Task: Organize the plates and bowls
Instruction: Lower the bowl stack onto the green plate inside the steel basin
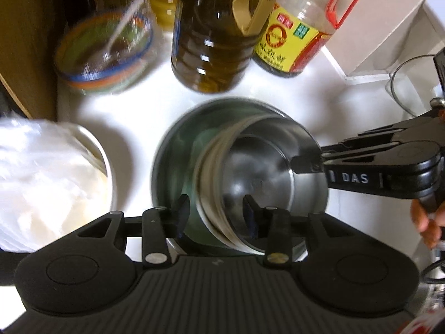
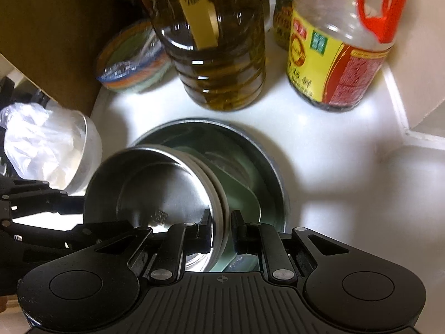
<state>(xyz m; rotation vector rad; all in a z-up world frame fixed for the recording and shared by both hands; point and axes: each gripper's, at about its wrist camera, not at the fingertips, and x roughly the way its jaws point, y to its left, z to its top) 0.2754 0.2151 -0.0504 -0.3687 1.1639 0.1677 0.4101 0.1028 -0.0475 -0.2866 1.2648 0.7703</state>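
A stack of small steel bowls [image 1: 256,178] sits tilted inside a large steel basin [image 1: 178,150] on the white counter. My left gripper [image 1: 215,217] straddles the near rim of the stack, its jaws partly closed around that rim. My right gripper [image 2: 221,231] is shut on the stack's rim [image 2: 219,203]; it reaches in from the right in the left wrist view [image 1: 306,161]. The stack [image 2: 155,194] and basin [image 2: 267,167] also show in the right wrist view, with a pale green plate [image 2: 239,192] in the basin.
A big oil bottle [image 1: 214,41] and a soy sauce bottle [image 1: 294,33] stand behind the basin. A stack of coloured bowls in plastic [image 1: 105,53] sits back left. A bowl with a white plastic bag [image 1: 50,183] is at left. A glass container [image 1: 411,83] is at right.
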